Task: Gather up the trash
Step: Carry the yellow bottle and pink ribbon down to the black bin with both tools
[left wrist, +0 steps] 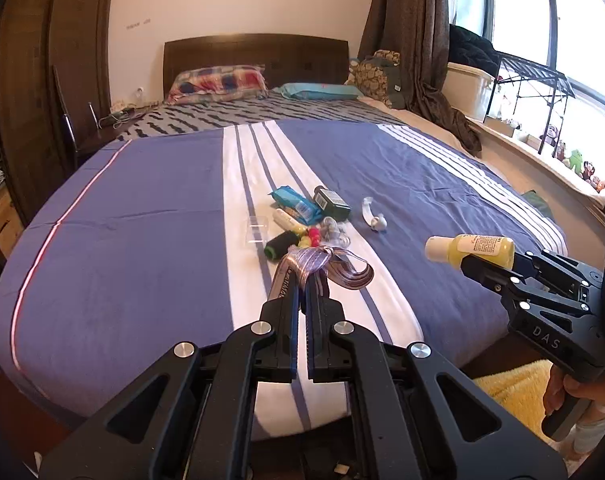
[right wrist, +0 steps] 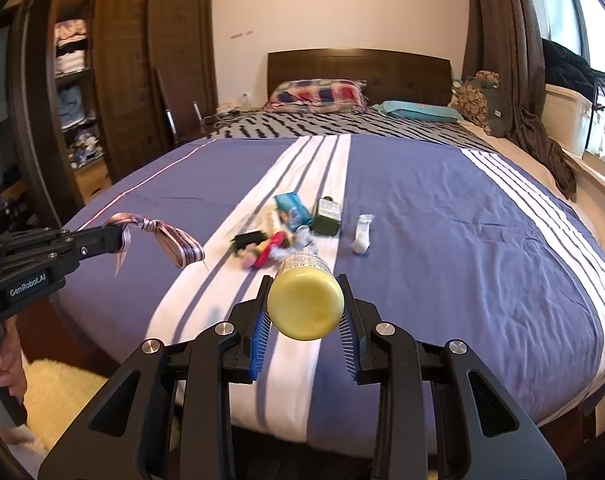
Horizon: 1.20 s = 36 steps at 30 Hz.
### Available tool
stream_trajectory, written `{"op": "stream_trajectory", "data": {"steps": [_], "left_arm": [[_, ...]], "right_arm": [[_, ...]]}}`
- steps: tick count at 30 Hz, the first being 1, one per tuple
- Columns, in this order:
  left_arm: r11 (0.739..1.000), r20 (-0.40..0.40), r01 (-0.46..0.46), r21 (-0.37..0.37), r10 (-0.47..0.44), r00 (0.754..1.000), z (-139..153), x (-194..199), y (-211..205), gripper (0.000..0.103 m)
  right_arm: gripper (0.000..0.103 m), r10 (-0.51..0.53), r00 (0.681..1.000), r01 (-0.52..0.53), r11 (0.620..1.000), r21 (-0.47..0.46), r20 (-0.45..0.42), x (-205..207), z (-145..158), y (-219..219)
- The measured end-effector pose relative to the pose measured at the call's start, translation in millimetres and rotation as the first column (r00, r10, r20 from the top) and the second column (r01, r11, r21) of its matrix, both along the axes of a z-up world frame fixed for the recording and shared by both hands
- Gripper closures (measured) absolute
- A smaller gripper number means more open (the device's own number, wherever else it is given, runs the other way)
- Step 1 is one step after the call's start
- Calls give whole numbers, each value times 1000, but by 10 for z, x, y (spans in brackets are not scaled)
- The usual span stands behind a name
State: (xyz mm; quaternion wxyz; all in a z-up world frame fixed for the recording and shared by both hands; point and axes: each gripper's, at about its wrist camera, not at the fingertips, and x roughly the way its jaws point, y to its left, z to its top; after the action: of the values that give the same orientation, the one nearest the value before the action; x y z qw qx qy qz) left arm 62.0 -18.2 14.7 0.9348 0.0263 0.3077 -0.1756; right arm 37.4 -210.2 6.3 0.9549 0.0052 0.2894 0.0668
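Observation:
My left gripper (left wrist: 301, 280) is shut on a striped purple ribbon (left wrist: 326, 264), which hangs in loops above the bed; the same ribbon (right wrist: 158, 234) shows at the left of the right wrist view. A small yellow bottle (right wrist: 305, 306) sits base-first between the pads of my right gripper (right wrist: 305, 308), which is shut on it; its white cap (left wrist: 438, 248) points left in the left wrist view. On the bedspread lies a pile of small items: a blue packet (left wrist: 296, 202), a dark green box (left wrist: 331, 202), a black spool (left wrist: 280, 245) and a white strap (left wrist: 372, 216).
The blue and white striped bedspread (left wrist: 142, 216) covers a wide bed with pillows (left wrist: 218, 82) at the headboard. A wooden wardrobe (right wrist: 142, 60) stands left, a window sill with toys (left wrist: 574, 156) right. A yellow rug (left wrist: 514, 392) lies on the floor below.

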Motion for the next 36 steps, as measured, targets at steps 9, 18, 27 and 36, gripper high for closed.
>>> {"op": "stream_trajectory", "data": {"steps": [9,18,27,36], "left_arm": [[1000,1,12,-3,-12,1000,-99,-551,91,101],[999,-108,44,9,-43,993,-618,-768,54,101],[997,-248,68,44,-55,967,-1260,-793,-40,101],[996,-405,70,51,-44,913,-1972,-738,-25,101]], "right_arm": [[71,15,1000,-15,1000,12,-21,-526,-103,35],[71,14,993,-12,1000,21,-116,-766,-481,5],[71,27,969,-20,999,30,-245,-819,-995,59],[71,41,925,-31,999,33,-379,-747,-1551,130]]}}
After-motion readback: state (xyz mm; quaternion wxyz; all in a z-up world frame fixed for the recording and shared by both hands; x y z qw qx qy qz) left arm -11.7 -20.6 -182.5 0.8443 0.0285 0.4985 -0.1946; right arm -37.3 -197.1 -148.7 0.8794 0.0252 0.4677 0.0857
